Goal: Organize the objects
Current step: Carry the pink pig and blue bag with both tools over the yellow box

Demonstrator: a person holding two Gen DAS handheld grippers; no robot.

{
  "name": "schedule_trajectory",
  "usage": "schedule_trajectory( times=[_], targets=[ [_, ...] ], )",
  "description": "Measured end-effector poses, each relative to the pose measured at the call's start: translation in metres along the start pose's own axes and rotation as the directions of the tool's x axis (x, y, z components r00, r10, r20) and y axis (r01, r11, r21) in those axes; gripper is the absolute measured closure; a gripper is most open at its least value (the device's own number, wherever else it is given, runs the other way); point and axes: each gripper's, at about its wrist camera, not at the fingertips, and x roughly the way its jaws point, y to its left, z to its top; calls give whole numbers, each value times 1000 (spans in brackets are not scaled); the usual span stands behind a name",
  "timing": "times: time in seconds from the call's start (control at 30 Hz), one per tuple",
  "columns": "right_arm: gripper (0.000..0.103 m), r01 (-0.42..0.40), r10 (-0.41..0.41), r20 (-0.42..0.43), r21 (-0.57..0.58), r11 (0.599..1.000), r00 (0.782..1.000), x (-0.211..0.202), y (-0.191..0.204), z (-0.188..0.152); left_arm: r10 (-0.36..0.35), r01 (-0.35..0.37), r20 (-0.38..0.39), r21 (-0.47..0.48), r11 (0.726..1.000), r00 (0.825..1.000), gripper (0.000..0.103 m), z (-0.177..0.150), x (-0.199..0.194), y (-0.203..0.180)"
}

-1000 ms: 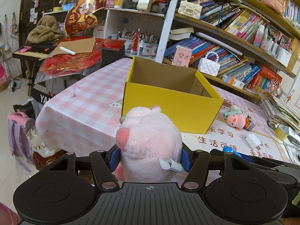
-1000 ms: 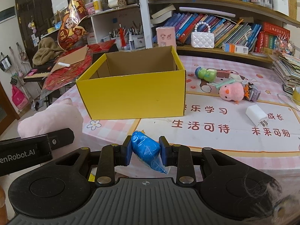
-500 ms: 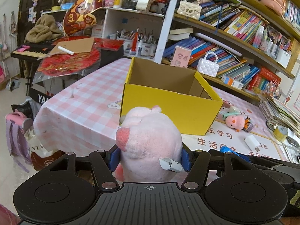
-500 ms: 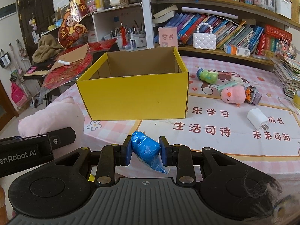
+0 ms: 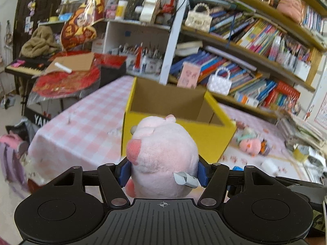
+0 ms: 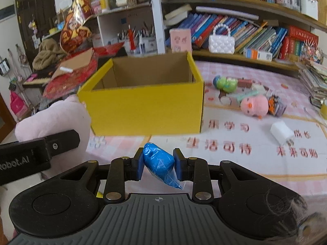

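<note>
Yellow box (image 6: 143, 106) sits open-topped on the checked table (image 5: 81, 122), looks empty inside. Left gripper (image 5: 163, 171) clamps pink plush (image 5: 163, 159), held just short of the box's near wall. Right gripper (image 6: 158, 163) pinches blue packet (image 6: 159, 165), also in front of the box and low. Risks: the bulky plush could catch the near rim and shove the light box; the slick packet, pinched at one end, may slip out early; both grippers aiming for one opening could collide.

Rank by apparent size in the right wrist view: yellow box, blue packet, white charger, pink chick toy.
1. yellow box
2. blue packet, though it sits nearest the camera in the right gripper, which inflates it
3. pink chick toy
4. white charger, close to the chick, so unsure
</note>
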Motion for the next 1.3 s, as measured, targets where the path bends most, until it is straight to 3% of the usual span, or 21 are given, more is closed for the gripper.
schedule_trajectory(
  times=[0.23,0.4,0.53,1.03,1.3],
  targets=[
    [76,-7,8,125,-9,1000,992,13,-4,53,-11,8,98,24,1000,995,41,44,21,-7],
    [76,-13,17,163,-27,1000,987,39,-12,93,15,-22,142,46,999,990,41,69,50,-13],
    [76,-11,19,159,-50,999,987,70,-21,118,37,-42,130,38,998,991,41,79,78,-16],
    [76,-81,75,-45,-170,982,996,187,-41,159,143,-140,-12,142,980,990,41,79,169,-35],
    [76,-138,101,-168,-231,963,981,222,-40,165,183,-166,-80,184,969,980,40,76,198,-38]
  ],
)
